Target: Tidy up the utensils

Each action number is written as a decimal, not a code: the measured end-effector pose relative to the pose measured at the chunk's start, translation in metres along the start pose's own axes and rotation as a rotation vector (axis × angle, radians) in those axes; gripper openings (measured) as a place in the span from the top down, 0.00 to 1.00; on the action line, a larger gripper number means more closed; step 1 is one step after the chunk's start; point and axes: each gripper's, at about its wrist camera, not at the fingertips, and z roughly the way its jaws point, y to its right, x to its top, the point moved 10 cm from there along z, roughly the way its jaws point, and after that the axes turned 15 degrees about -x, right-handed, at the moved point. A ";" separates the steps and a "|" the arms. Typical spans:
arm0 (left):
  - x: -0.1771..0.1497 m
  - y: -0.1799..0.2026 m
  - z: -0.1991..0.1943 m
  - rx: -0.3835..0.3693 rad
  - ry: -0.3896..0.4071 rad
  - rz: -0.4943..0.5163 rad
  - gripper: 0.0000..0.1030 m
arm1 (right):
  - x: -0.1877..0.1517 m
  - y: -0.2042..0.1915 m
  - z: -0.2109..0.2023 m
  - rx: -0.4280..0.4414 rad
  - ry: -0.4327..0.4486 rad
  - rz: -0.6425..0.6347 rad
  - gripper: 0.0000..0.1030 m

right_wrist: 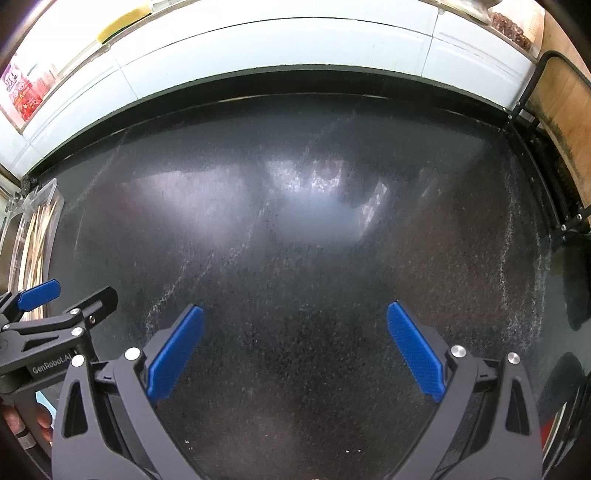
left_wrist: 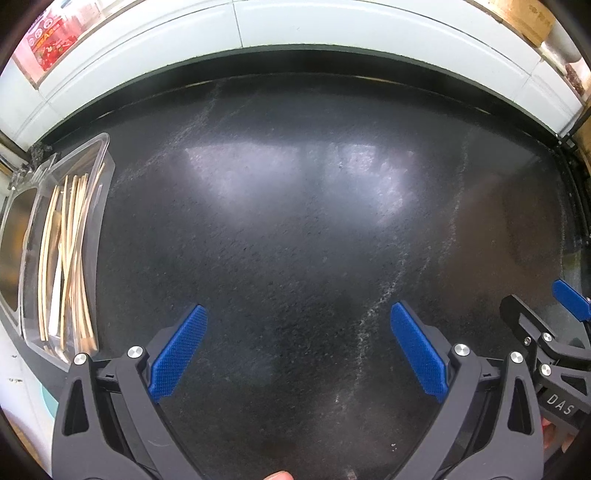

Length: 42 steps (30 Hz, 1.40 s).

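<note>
"DAS" stood in pale letters on the right gripper (left_wrist: 554, 317) body, seen from the left wrist. "GenRobot.AI" stood on the left gripper (right_wrist: 68, 295) body, seen from the right wrist. Red packaging (left_wrist: 51, 40) print unreadable.

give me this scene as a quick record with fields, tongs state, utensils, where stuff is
surface: dark speckled countertop, scuffed, with window glare
left tongs: open, holding nothing, over bare counter
right tongs: open, holding nothing, over bare counter
utensils: wooden chopsticks, loosely piled, some crossing
container: clear plastic box holding the chopsticks, at the counter's left edge
beside box: metal sink, further left
loose utensils on counter: none visible
back edge: white ledge
</note>
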 end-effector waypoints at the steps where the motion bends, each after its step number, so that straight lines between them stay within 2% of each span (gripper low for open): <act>1: 0.000 0.000 0.000 0.002 0.000 -0.002 0.06 | 0.000 0.000 0.000 0.002 -0.001 -0.001 0.07; 32: 0.006 0.015 0.001 -0.002 0.002 0.018 0.06 | 0.005 0.007 0.004 0.018 -0.006 0.020 0.07; 42: 0.010 0.019 -0.006 0.012 0.048 0.040 0.06 | 0.004 0.009 0.006 0.022 -0.015 0.027 0.07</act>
